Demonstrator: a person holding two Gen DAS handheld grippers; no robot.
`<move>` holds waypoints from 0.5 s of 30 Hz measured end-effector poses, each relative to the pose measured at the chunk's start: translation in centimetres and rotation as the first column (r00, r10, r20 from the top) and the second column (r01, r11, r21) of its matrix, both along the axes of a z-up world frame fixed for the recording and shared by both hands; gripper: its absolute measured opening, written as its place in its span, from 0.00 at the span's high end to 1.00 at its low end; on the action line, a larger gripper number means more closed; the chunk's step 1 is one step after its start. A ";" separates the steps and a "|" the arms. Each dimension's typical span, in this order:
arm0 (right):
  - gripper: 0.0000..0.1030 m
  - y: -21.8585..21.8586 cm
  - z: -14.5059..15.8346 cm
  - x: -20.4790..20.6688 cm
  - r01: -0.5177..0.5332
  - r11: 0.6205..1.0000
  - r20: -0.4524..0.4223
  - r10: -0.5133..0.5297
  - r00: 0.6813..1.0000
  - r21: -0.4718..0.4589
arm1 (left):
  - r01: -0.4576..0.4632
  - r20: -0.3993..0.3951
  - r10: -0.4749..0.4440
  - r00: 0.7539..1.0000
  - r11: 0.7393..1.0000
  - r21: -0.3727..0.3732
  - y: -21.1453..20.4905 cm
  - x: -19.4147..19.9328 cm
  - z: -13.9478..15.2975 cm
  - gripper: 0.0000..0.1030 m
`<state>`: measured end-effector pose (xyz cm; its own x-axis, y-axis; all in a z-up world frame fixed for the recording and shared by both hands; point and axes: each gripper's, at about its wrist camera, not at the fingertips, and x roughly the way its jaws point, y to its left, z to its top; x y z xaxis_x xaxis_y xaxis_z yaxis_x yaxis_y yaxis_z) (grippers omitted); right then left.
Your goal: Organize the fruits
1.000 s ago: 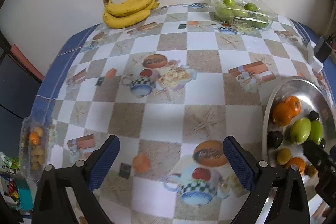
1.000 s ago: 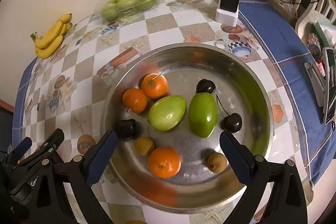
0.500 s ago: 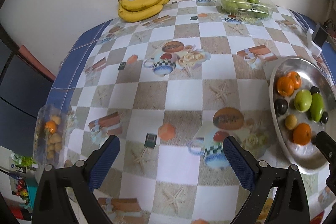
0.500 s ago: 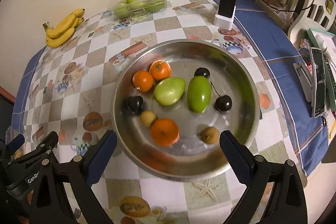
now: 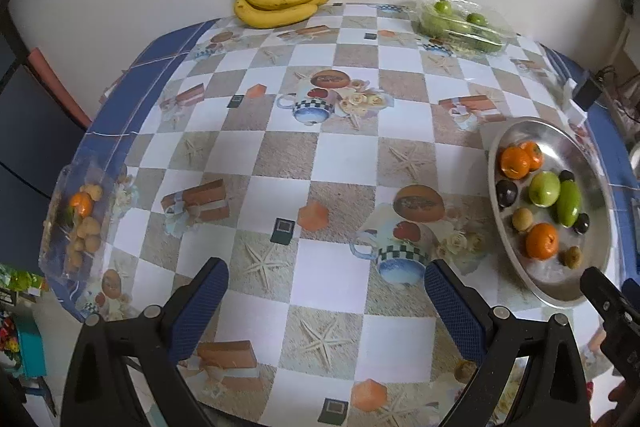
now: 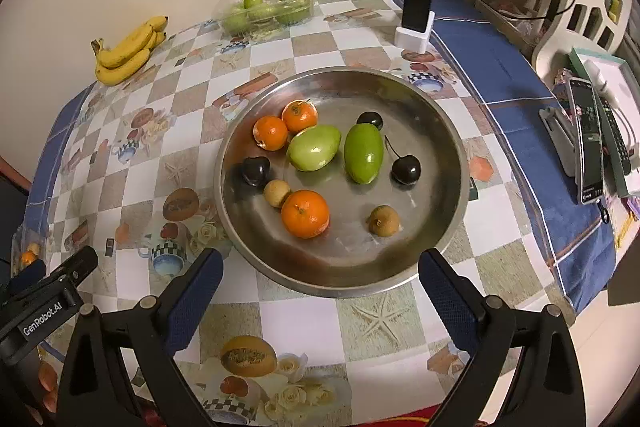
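Both grippers have pulled back and up from the table over the last second, so more of it shows. The left gripper and the right gripper have their jaws spread wide, holding nothing. The bowl near the right edge holds oranges, green fruit and cherries. The bananas and the tray of green fruit wait at the far edge, so sorting looks unfinished.
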<state>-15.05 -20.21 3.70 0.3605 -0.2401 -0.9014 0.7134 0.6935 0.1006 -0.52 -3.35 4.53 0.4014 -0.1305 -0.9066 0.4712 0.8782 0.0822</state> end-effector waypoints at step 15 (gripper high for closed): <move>0.05 0.1 1.3 -0.9 0.022 0.999 0.037 -0.021 0.999 -0.030 | 0.042 0.030 -0.042 0.999 0.999 -0.003 -0.4 -0.9 0.9 0.03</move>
